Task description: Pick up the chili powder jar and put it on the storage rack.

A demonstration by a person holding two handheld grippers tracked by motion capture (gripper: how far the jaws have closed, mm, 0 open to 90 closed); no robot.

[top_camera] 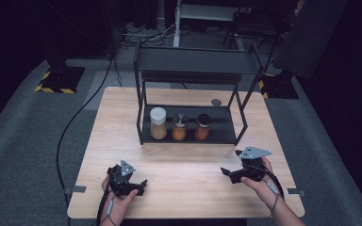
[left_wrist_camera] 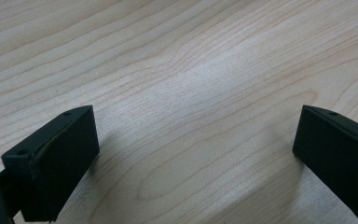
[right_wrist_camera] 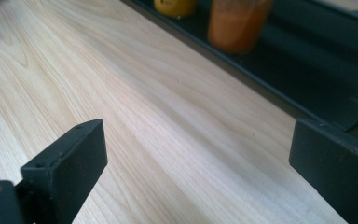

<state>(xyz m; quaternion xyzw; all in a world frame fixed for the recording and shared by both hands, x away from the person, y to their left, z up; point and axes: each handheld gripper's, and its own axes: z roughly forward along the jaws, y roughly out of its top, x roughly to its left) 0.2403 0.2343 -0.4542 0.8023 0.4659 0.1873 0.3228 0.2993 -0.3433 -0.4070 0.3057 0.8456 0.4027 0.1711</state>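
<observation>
A black two-tier rack [top_camera: 193, 137] stands at the middle of the wooden table [top_camera: 122, 117]. Its lower shelf holds three spice jars: a white-lidded one [top_camera: 158, 123], a yellow-orange one [top_camera: 179, 127] and an orange-red one [top_camera: 202, 127]. The left gripper [top_camera: 139, 187] rests low near the table's front left, open, with bare wood between its jaws [left_wrist_camera: 191, 154]. The right gripper [top_camera: 226, 173] is at the front right, open and empty. In the right gripper view, bare wood lies between its own jaws [right_wrist_camera: 196, 172]; the orange jar [right_wrist_camera: 237, 23] and the rack's shelf edge [right_wrist_camera: 261, 84] lie beyond.
A small grey disc [top_camera: 216, 101] lies on the table behind the rack. A black cable [top_camera: 75, 122] runs over the floor left of the table. Stands with yellow-black striped bases [top_camera: 56, 77] sit beyond the table's far corners. Bare wood [top_camera: 184, 165] stretches between the grippers and the rack.
</observation>
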